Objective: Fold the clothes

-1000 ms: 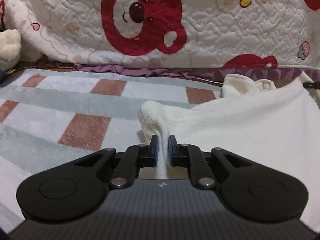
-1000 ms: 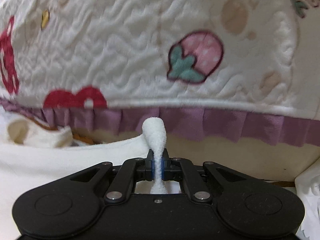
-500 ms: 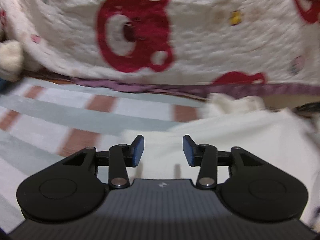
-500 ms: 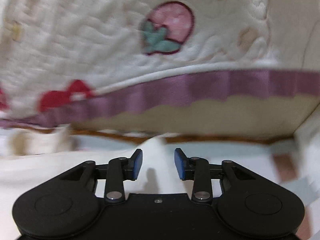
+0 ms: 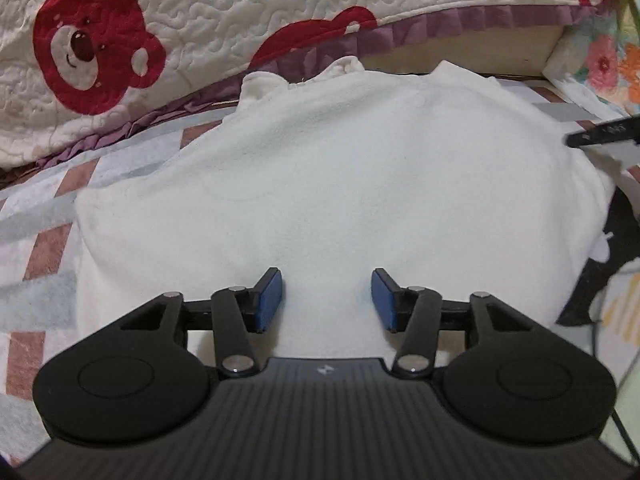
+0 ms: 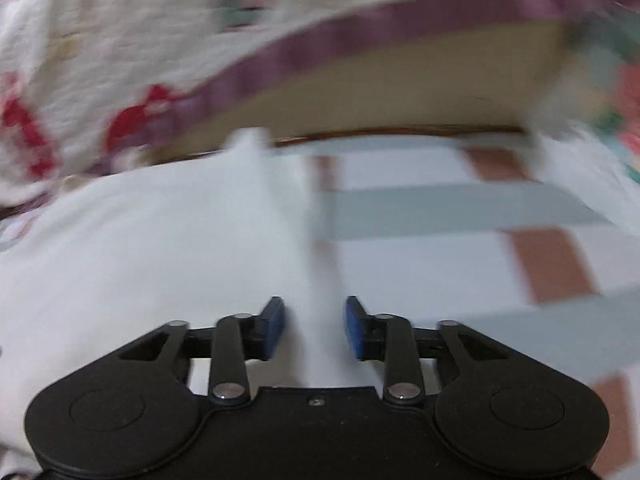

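1. One big quilted bedspread (image 5: 224, 12) with red bears and a purple frill hangs across the back, down to the floor.
2. Below it, the checked mat (image 5: 44, 216) in grey, white and brick spreads out underneath everything.
3. White fleece garment (image 5: 340, 184) lies flat on that mat, collar end up against the frill.
4. Left gripper (image 5: 326, 301) hovers over the garment's near part, blue pads spread wide, holding nothing.
5. Right gripper (image 6: 314, 329), blurry view, sits at the garment's right edge, pads apart and empty too.
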A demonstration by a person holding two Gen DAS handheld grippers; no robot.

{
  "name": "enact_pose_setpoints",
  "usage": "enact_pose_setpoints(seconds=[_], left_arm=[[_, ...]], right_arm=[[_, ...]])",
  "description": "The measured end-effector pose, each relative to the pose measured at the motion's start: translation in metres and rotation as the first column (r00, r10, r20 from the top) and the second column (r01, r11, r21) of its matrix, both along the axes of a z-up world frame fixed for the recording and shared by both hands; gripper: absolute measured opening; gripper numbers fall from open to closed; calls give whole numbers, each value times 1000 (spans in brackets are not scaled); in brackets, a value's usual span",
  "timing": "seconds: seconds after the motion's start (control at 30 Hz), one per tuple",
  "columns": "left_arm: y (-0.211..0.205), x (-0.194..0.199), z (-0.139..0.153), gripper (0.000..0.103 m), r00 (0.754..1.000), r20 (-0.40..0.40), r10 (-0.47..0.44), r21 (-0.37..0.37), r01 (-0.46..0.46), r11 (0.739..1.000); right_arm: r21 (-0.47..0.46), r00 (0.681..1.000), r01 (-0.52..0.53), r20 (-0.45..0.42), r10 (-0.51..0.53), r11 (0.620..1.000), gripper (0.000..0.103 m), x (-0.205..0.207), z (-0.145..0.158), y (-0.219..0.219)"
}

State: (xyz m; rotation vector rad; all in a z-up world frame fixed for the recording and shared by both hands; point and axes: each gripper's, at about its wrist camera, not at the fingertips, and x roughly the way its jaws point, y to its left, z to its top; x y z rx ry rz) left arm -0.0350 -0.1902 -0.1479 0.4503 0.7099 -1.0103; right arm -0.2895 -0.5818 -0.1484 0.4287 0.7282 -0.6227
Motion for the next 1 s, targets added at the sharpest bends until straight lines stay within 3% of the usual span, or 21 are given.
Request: enact_pose_setpoints(seconds=[0.13,0.2,0.3,0.37,0.47,0.6,0.7,0.8,0.87,0.93,1.0], left_arm=[[-3,-2,4,51,1000,14,18,12,-18,1000],[-1,-7,10,51,1000,5,14,0,-14,1000],[9,-20,22,53,997,-62,-51,-95,45,995],[7,-30,16,56,996,-70,-53,-68,48,997],[2,-45,5,56,996,-75,-46,-8,45,999],[-6,-51,-2,58,1000,-21,-10,38,11,999],[-3,-52,-1,58,1000,-31,0,25,0,1000],[0,-54,1,56,1000,-30,8,14,-8,1000],[0,-55,4,56,999,-13,53,-13,-53,999],[1,-54,8,57,995,6,103,-44,-102,994],[3,-49,19,57,978,76,193,-95,-186,978]], right_arm=[[70,995,74,56,-78,995,47,-27,3,-1],[107,990,109,82,-118,988,47,-40,5,-2],[163,977,159,118,-179,974,48,-60,8,-2],[201,965,190,140,-220,961,54,-74,10,-3],[350,936,129,267,-231,928,54,-97,-1,3],[388,936,66,296,-192,919,55,-112,-11,19],[471,909,35,351,-224,881,55,-110,-22,23],[468,920,-2,348,-183,884,57,-91,-27,26],[481,915,-24,364,-175,877,60,-77,-29,24],[539,896,-67,403,-187,839,61,-63,-38,23],[561,878,-82,431,-207,824,61,-52,-43,26]])
